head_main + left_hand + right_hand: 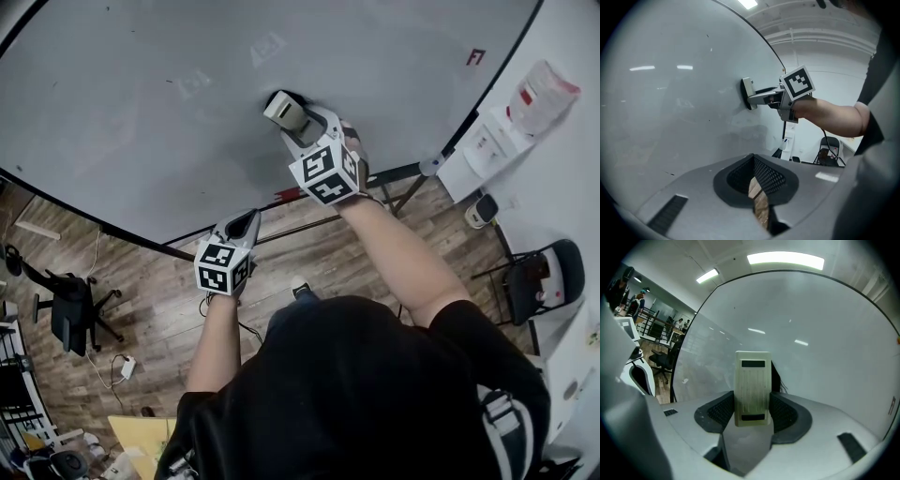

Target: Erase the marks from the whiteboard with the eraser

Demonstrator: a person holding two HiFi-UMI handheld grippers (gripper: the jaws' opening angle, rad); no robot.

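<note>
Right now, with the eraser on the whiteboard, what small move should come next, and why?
Probably slide the eraser left along the whiteboard, keeping it pressed. The right gripper is shut on it with its face against the board, and faint marks show just left of it in the head view. The left gripper hangs shut and empty below.

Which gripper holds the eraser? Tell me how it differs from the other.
The right gripper: its jaws clamp the cream eraser flat against the whiteboard. The left gripper holds nothing and hangs off the board, over the floor.
</note>
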